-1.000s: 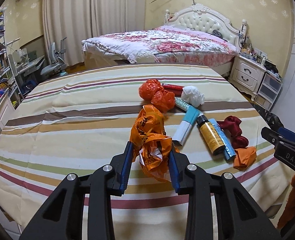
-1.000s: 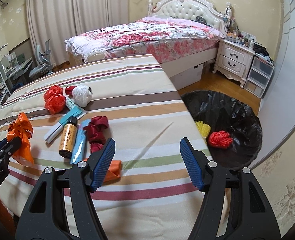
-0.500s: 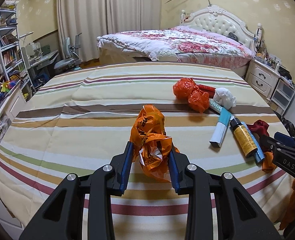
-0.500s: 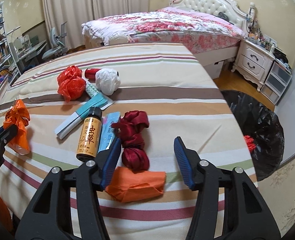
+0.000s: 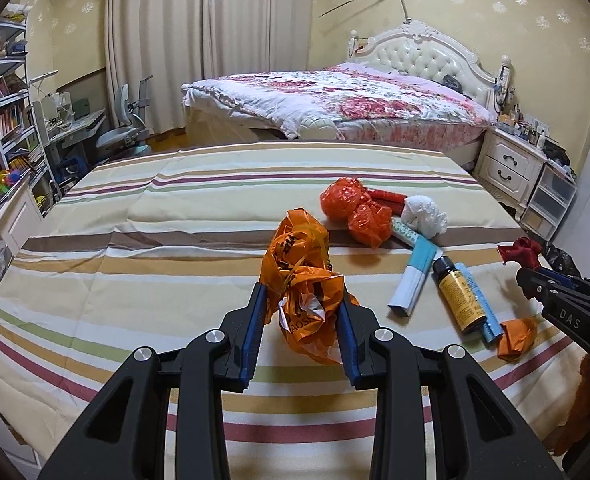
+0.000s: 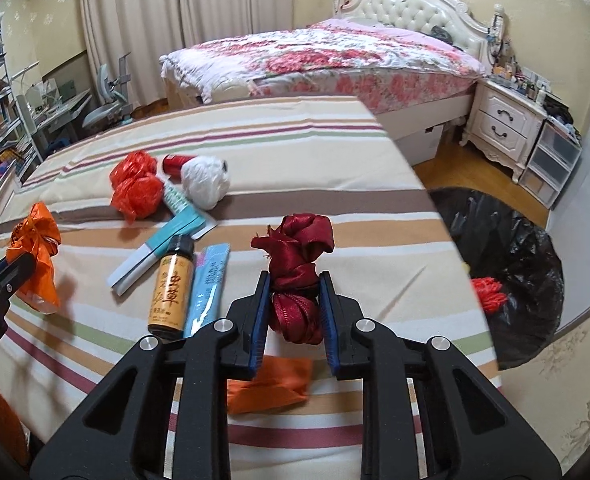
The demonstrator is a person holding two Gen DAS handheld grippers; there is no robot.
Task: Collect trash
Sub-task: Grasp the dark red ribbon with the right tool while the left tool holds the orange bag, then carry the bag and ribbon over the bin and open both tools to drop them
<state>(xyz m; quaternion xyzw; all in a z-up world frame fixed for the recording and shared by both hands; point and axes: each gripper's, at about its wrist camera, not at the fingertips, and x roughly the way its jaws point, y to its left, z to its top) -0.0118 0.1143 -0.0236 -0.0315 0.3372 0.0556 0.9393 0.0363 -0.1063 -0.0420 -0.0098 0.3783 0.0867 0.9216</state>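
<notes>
My left gripper [image 5: 301, 300] is shut on a crumpled orange plastic bag [image 5: 303, 280] and holds it above the striped table; the bag also shows at the left of the right wrist view [image 6: 37, 256]. My right gripper [image 6: 295, 292] is shut on a knotted dark red cloth [image 6: 297, 268], raised off the table. A flat orange scrap [image 6: 271, 384] lies under the right gripper. A black-lined trash bin [image 6: 507, 280] stands on the floor to the right with red trash inside.
On the striped table [image 5: 155, 240] lie a red plastic bag [image 5: 355, 208], a white wad [image 5: 425, 214], a red can [image 6: 175, 162], a teal tube [image 5: 413, 276], a yellow bottle [image 6: 171, 288] and a blue packet [image 6: 209, 284]. A bed and nightstand stand behind.
My right gripper has closed on the dark red cloth and lifted it. My left gripper still holds the orange bag, and its view has swung slightly left.
</notes>
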